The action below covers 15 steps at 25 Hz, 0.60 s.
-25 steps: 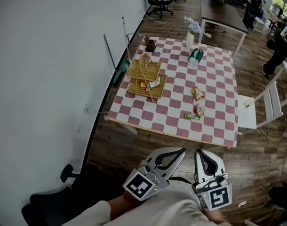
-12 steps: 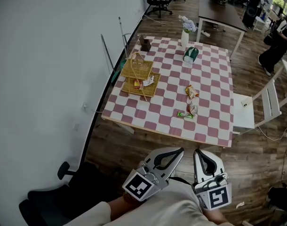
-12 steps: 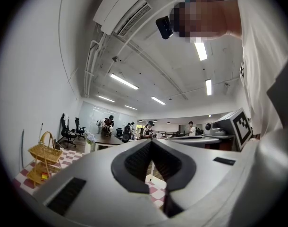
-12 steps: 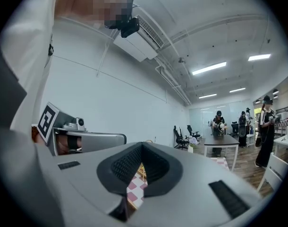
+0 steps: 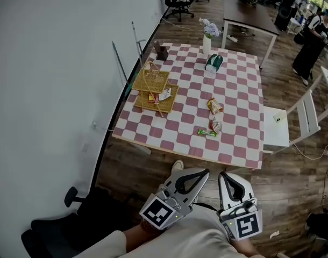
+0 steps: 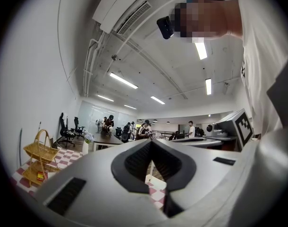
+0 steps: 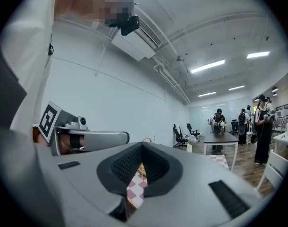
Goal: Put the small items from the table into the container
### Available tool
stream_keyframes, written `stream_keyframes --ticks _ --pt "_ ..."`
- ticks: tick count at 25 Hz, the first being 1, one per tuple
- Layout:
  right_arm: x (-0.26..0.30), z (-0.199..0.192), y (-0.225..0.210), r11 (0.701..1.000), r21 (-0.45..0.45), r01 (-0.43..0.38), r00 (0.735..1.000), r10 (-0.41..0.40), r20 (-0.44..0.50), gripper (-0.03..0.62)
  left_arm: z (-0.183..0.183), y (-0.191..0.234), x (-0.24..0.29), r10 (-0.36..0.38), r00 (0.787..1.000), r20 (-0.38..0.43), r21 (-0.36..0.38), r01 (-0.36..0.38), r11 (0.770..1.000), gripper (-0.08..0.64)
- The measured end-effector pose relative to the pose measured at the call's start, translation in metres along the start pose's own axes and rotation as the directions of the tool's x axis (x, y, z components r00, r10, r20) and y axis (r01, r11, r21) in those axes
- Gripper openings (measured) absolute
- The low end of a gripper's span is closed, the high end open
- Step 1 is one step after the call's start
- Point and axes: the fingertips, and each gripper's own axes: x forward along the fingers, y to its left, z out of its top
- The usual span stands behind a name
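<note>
A table with a pink-and-white checked cloth (image 5: 180, 138) stands ahead of me. On its left part is a two-tier wicker basket (image 5: 151, 79) with a handle, also seen in the left gripper view (image 6: 40, 151); a few small packets (image 5: 159, 96) lie in its lower tray. On the cloth lie an orange snack packet (image 5: 213, 105), a pale packet (image 5: 215, 125) and a green bar (image 5: 207, 133). My left gripper (image 5: 206, 171) (image 6: 151, 141) and right gripper (image 5: 222, 174) (image 7: 142, 144) are held level side by side, well short of the table. Both are shut and hold nothing.
At the table's far end stand a white vase with flowers (image 5: 207, 41), a green tissue box (image 5: 213, 62) and a brown box (image 5: 162, 52). A white chair (image 5: 290, 127) is at the right side. A dark desk (image 5: 250, 19), office chairs and people are beyond. A shoe (image 5: 177, 166) shows below.
The table has slid up and left in the head view. A shoe now shows near the table's front edge. Both grippers stay shut and empty.
</note>
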Motion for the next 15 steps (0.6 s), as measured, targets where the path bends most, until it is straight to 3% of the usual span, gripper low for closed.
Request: stream_keyframes --ticks 6,15 --pt "0.014 0.001 -0.013 0.999 0.032 0.040 0.999 -0.040 0.017 0.018 -0.002 0.015 0.011 -0.005 1.000 0.008 -0.003 0.005 1.000 0.026" --pt "0.061 0.004 -0.017 0.999 0.025 0.027 1.000 -0.027 0.012 0.019 0.004 0.059 0.016 0.010 1.000 0.017 -0.004 -0.010 1.000 0.026"
